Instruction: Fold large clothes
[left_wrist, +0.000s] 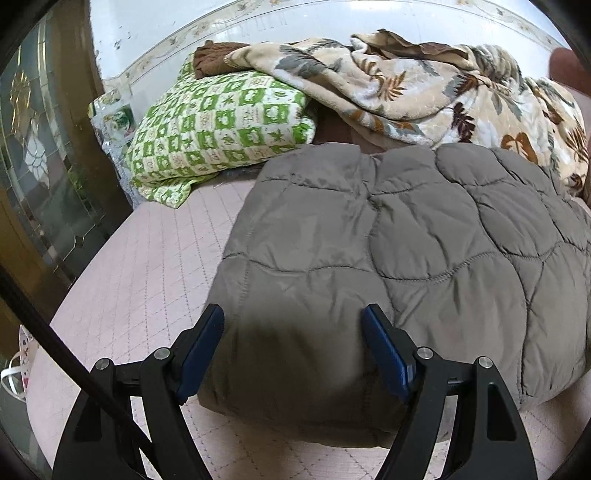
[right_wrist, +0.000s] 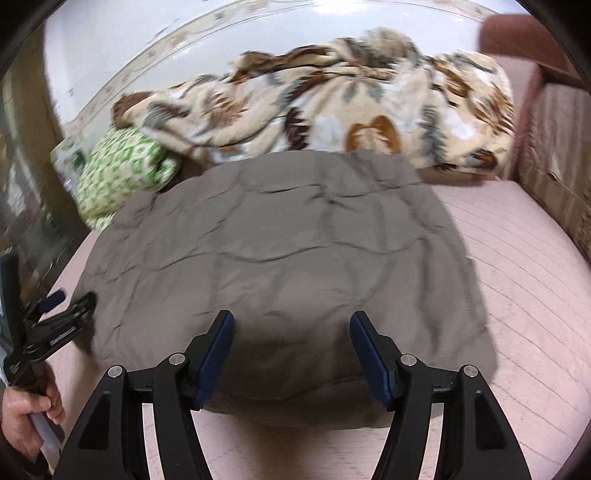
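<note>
One folded grey quilted jacket (left_wrist: 388, 240) on pink bed (left_wrist: 147, 258); left claw (left_wrist: 293, 332) and right claw (right_wrist: 291, 336) both spread wide, gripping nothing.

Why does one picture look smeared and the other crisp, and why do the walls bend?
Right wrist view: motion blur smears the floral blanket and green pillow; the grey quilted garment is soft too. Left wrist view: sharp, with the garment's stitching clear. Both views: the fisheye lens curves the wall border, black corners frame the picture, and each hand-held gripper casts a dark shadow on the garment's near edge.
</note>
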